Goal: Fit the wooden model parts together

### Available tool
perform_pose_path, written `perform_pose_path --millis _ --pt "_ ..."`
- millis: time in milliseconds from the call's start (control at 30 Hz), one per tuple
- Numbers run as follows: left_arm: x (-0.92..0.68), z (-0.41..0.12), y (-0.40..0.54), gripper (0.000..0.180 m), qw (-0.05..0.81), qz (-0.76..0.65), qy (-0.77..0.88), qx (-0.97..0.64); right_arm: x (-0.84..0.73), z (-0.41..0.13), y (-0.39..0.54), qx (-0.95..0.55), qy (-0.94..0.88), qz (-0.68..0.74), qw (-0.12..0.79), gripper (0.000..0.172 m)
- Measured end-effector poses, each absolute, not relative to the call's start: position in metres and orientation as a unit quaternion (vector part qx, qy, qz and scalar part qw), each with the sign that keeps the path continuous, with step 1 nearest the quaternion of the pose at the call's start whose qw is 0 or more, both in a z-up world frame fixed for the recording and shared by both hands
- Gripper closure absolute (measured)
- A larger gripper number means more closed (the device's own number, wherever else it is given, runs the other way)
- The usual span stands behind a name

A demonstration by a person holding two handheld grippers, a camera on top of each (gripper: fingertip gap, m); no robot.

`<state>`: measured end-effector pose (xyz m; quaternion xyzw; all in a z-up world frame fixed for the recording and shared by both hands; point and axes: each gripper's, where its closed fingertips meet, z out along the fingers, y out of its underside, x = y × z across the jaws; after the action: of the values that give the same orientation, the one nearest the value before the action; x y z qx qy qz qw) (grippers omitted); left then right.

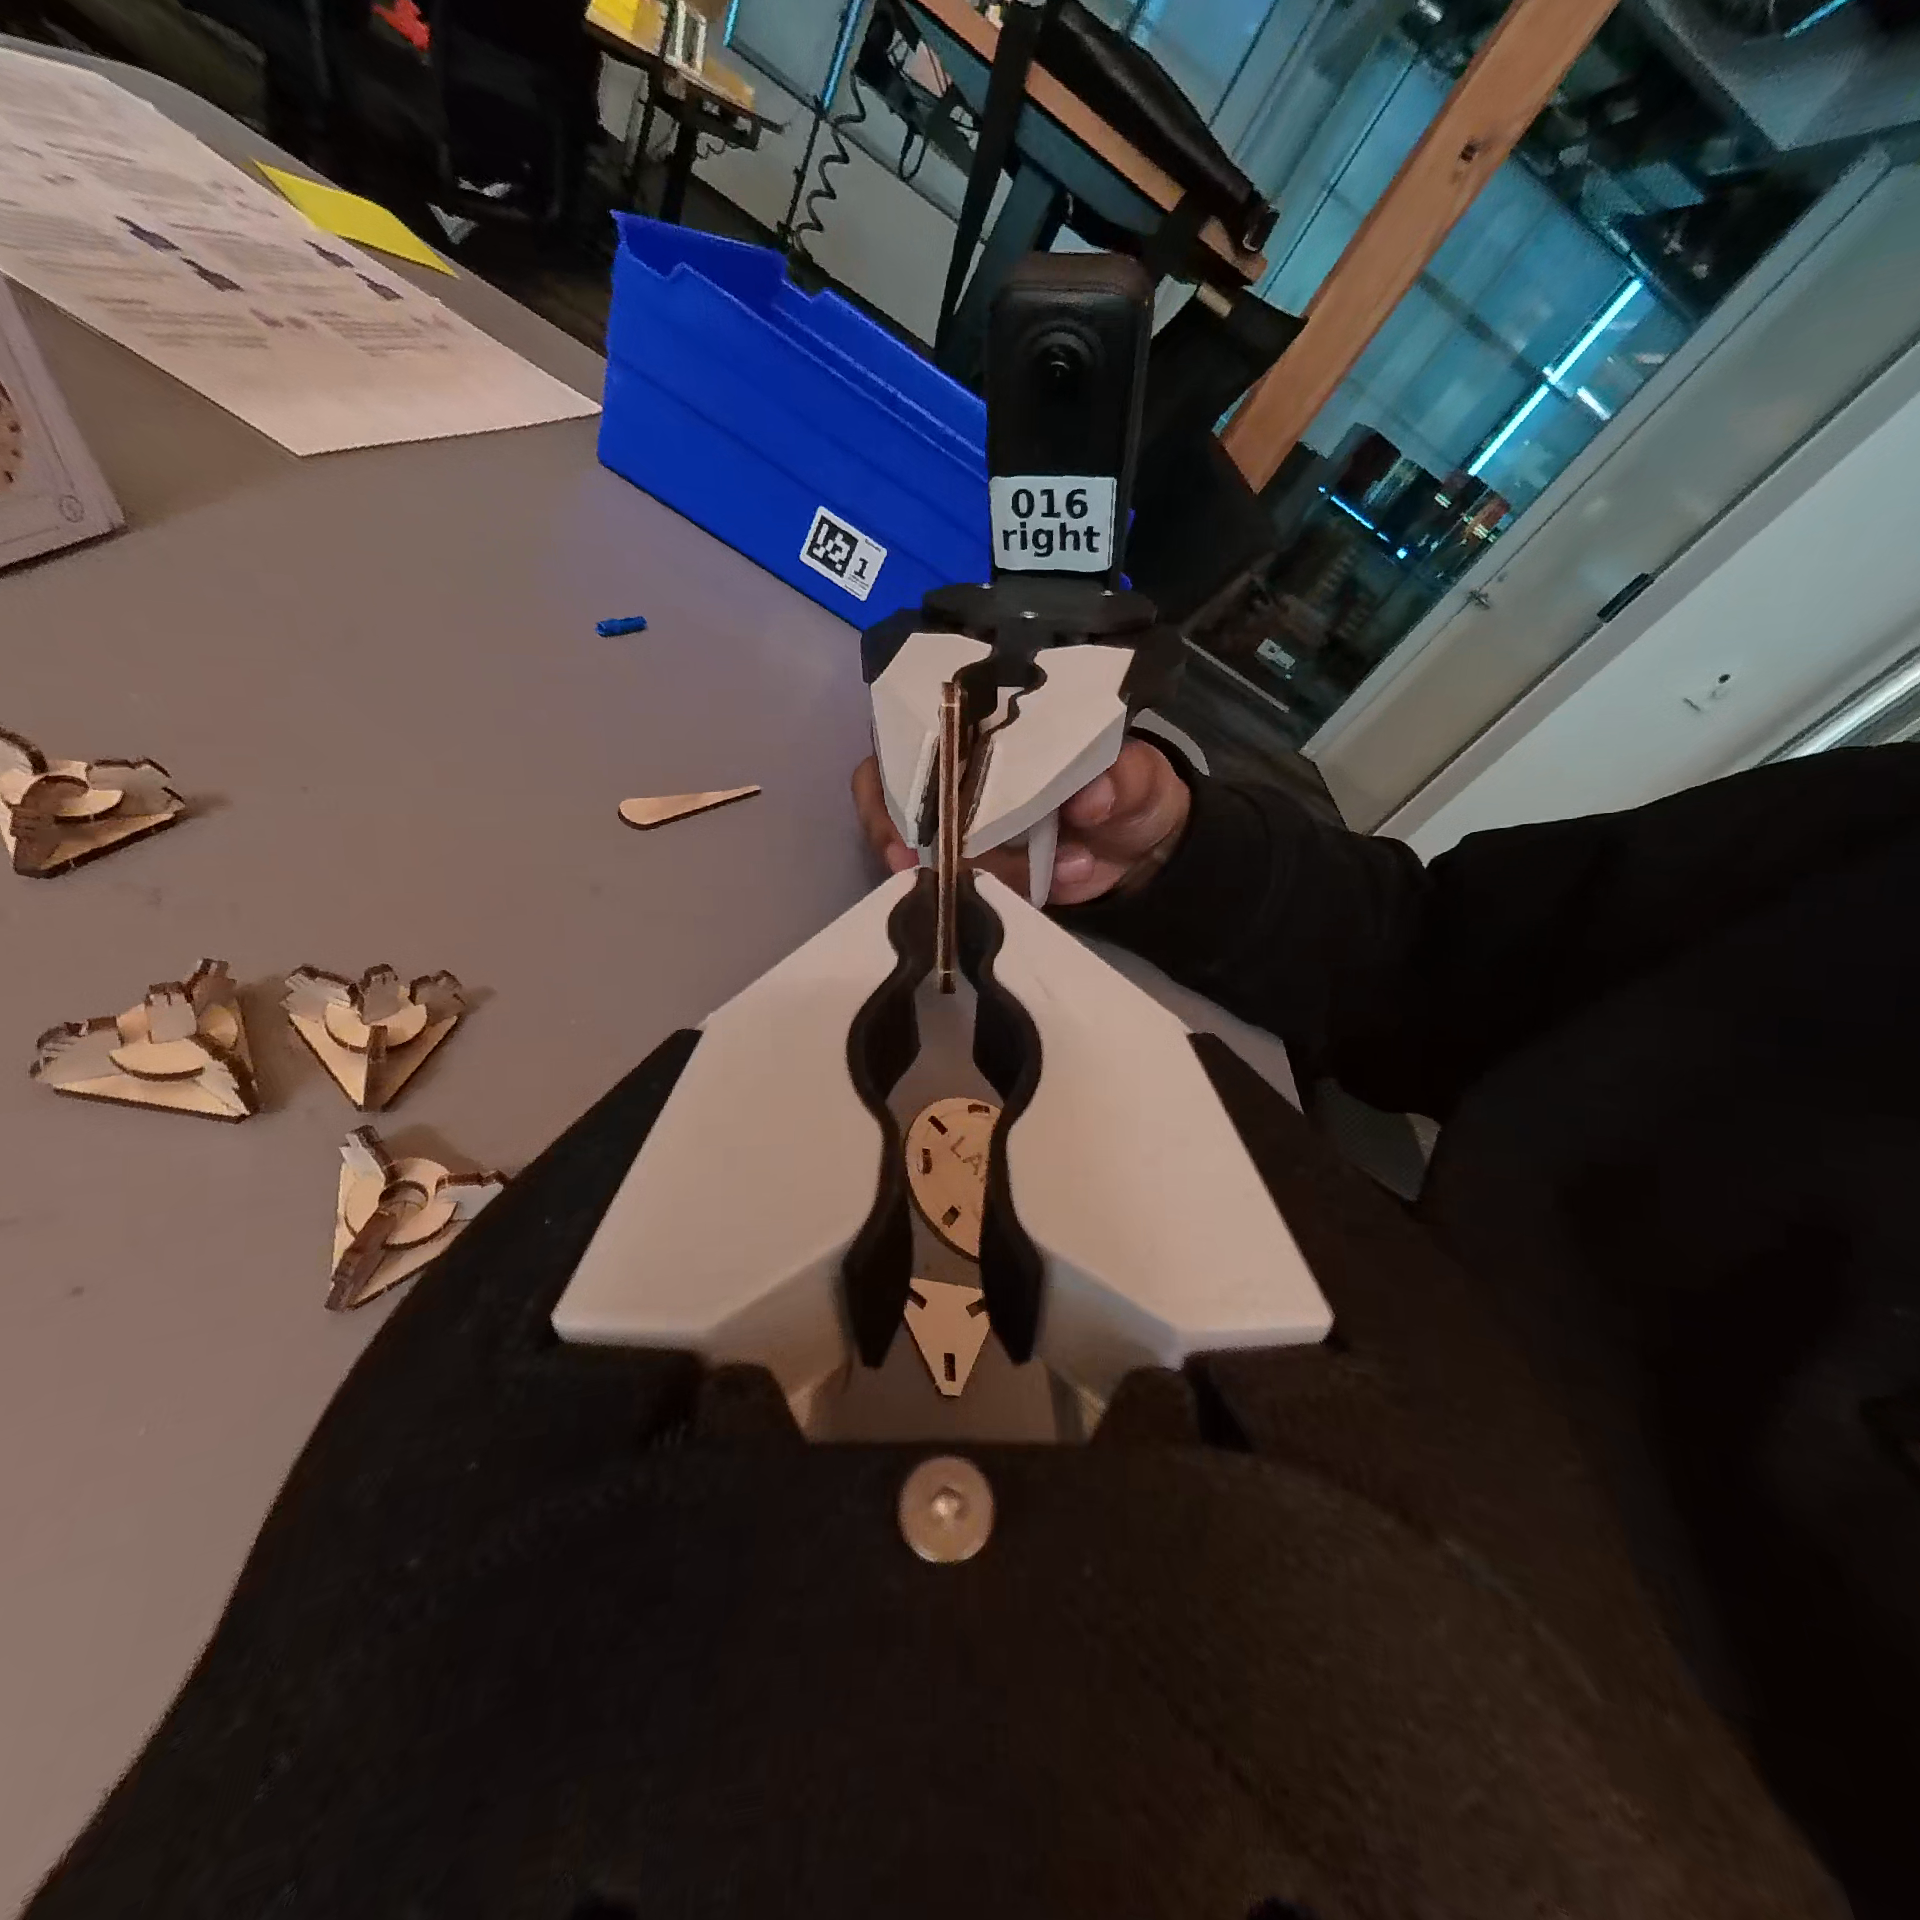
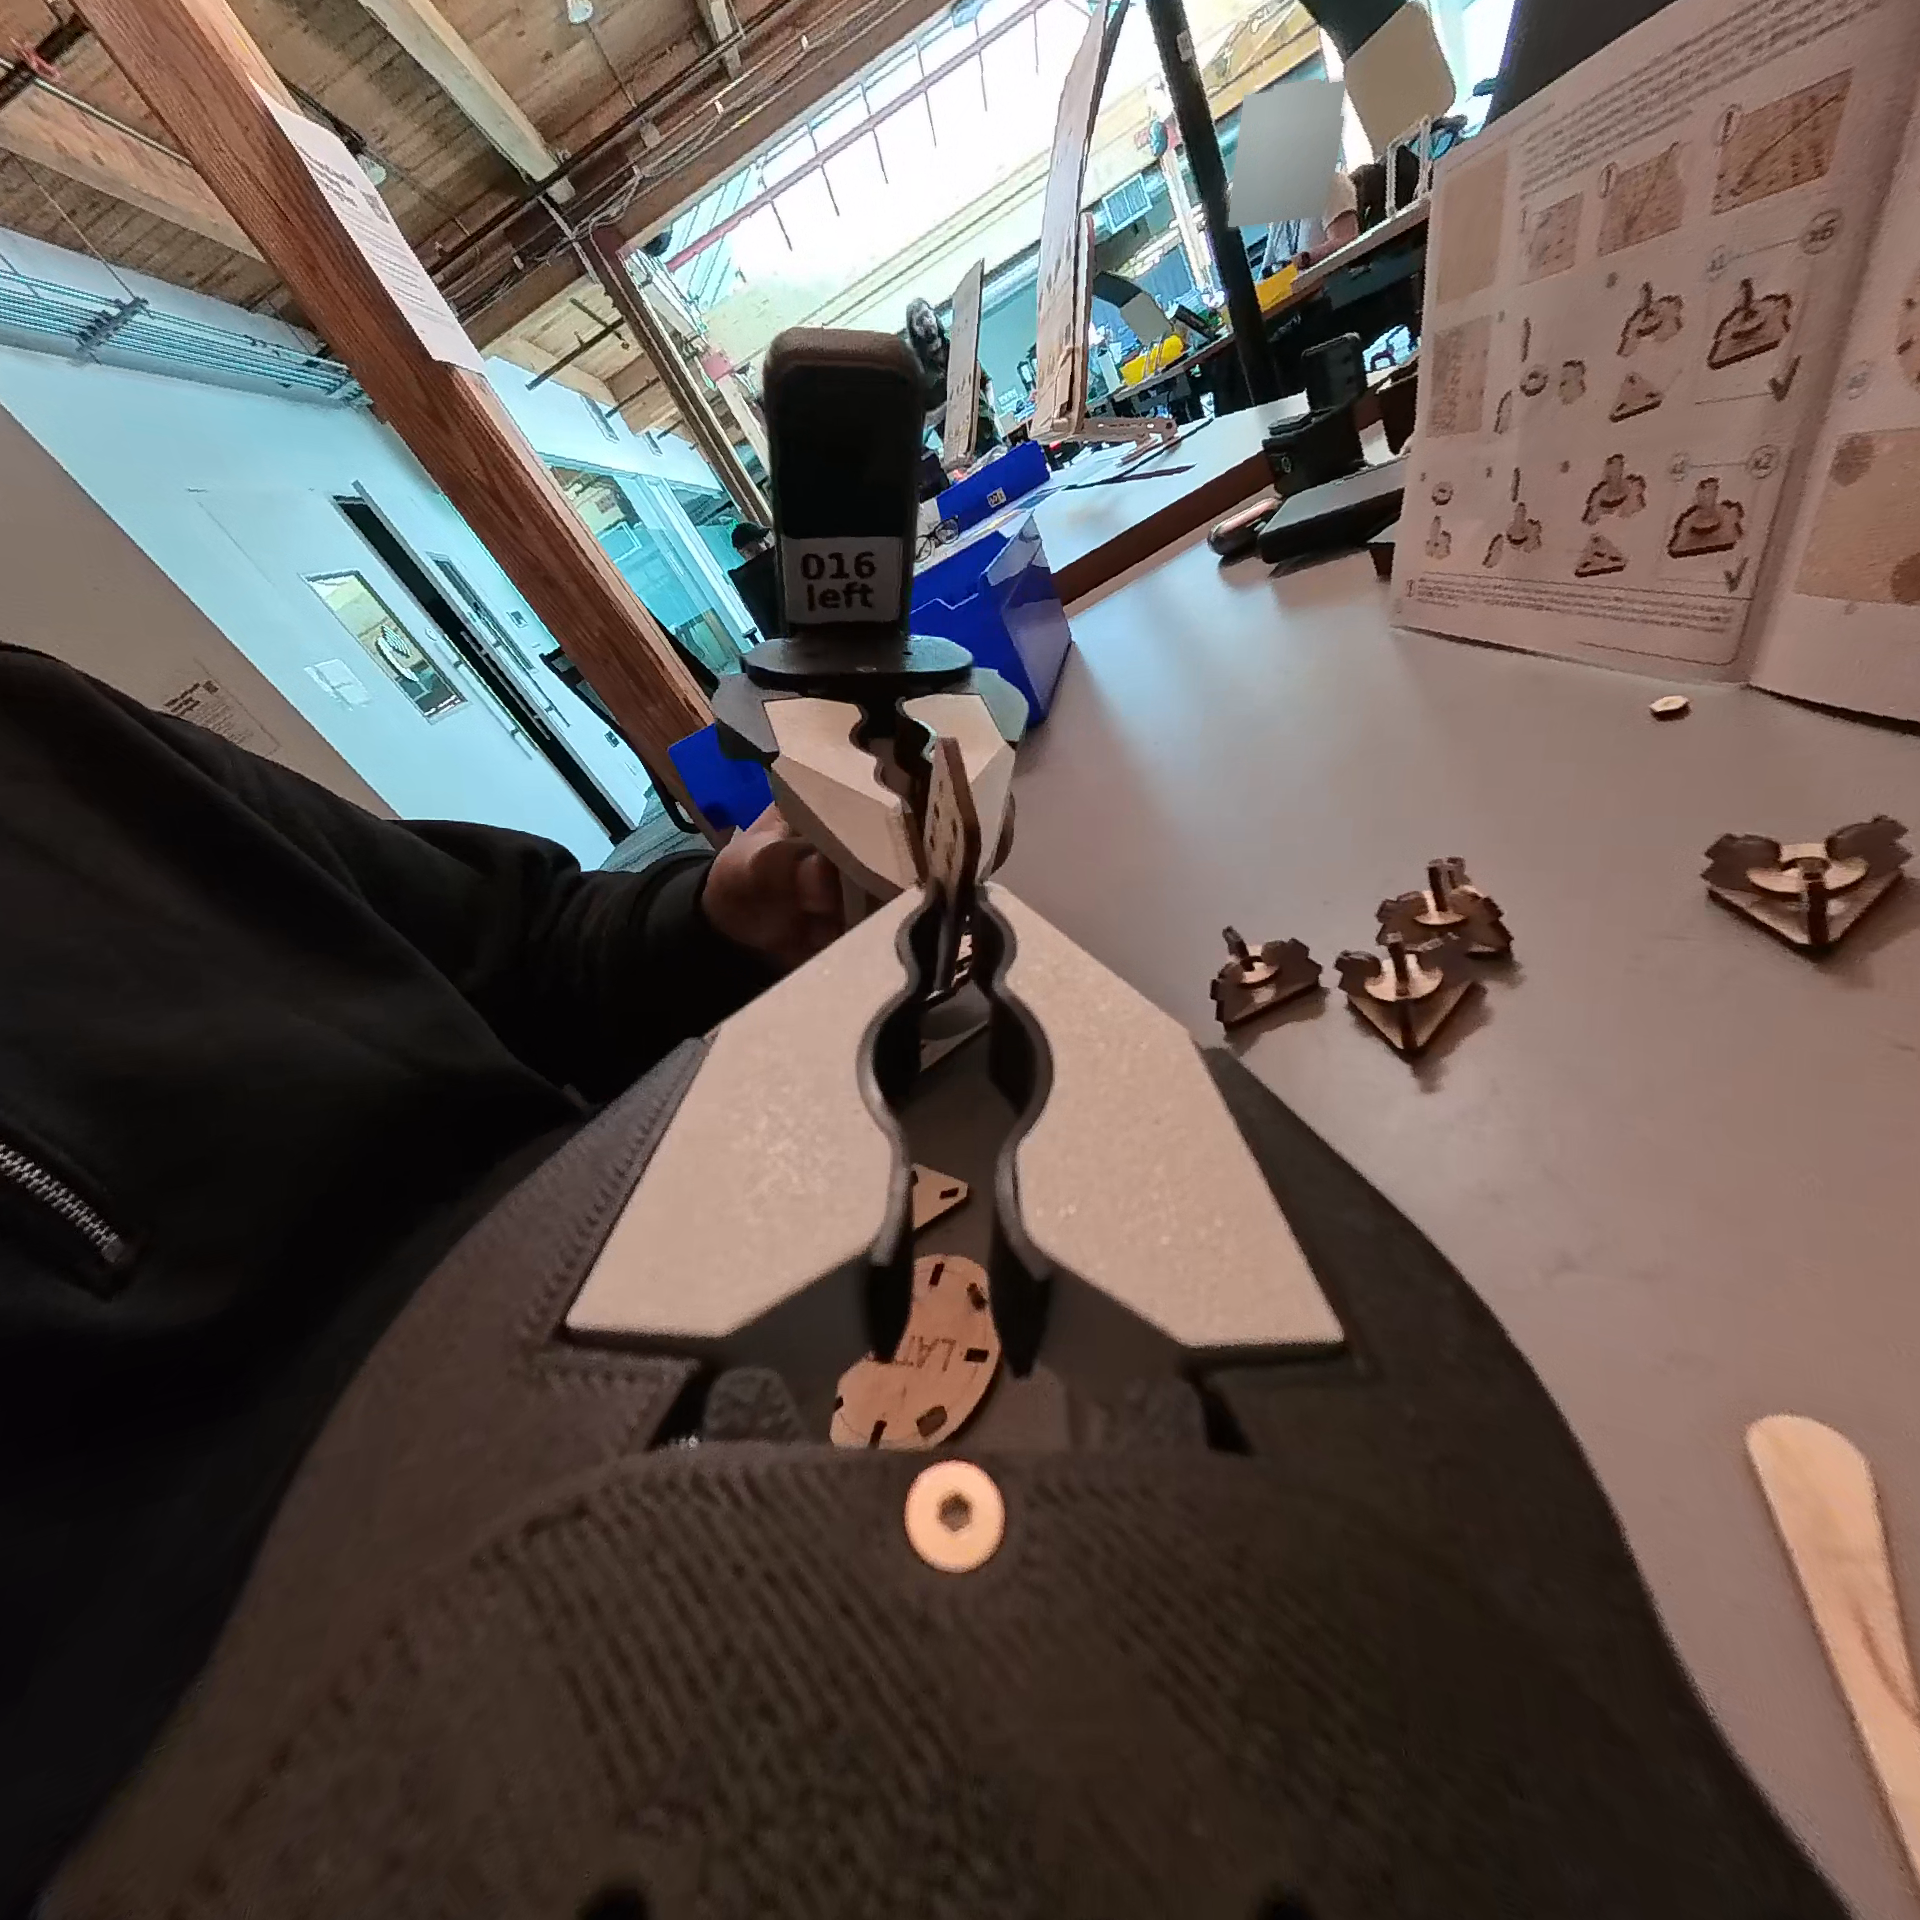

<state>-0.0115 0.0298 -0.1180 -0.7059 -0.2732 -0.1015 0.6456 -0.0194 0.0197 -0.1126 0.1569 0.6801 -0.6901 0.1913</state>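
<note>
My left gripper (image 1: 948, 885) and right gripper (image 2: 948, 906) meet tip to tip above the grey table (image 1: 436, 727). A thin slotted wooden plate (image 1: 948, 790) stands on edge between them. In the left wrist view it runs from my left fingertips into the right gripper's fingers (image 1: 914, 790). In the right wrist view the left gripper (image 2: 940, 868) is shut on this plate (image 2: 948, 821). A darker wooden part (image 2: 943, 966) sits between my right fingers. Both grippers are shut. A round slotted disc (image 1: 951, 1184) and a triangular piece (image 1: 945, 1340) lie on the table below.
Several assembled wooden models (image 1: 156, 1049) (image 2: 1413, 977) lie on the table. A teardrop-shaped wooden stick (image 1: 686, 805) (image 2: 1839, 1600) lies loose. A blue bin (image 1: 769, 416) stands at the table's edge. Instruction sheets (image 1: 239, 281) (image 2: 1621, 364) lie farther back. My left gripper's tips are some 10 centimetres from the round slotted disc (image 1: 951, 1184).
</note>
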Motion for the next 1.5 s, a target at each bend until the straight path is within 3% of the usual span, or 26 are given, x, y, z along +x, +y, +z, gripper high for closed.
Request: perform_pose_path --millis 700,1167,1300,1433,1500 --pt "-0.014 -0.122 0.029 0.178 0.599 0.055 -0.26 -0.755 -0.022 -0.116 0.019 0.178 0.693 -0.675 0.18 0.168" --pt "-0.015 -0.129 0.029 0.178 0.584 0.067 -0.261 -0.766 -0.024 -0.121 0.019 0.188 0.704 -0.663 0.17 0.169" --pt "-0.018 -0.13 0.027 0.178 0.579 0.083 -0.261 -0.768 -0.027 -0.122 0.017 0.179 0.714 -0.665 0.127 0.167" --pt "-0.017 -0.114 0.026 0.178 0.626 0.018 -0.28 -0.728 -0.027 -0.107 0.017 0.164 0.677 -0.705 0.131 0.167" --pt "-0.018 -0.108 0.022 0.178 0.647 -0.011 -0.29 -0.705 -0.029 -0.104 0.017 0.17 0.674 -0.709 0.124 0.156"
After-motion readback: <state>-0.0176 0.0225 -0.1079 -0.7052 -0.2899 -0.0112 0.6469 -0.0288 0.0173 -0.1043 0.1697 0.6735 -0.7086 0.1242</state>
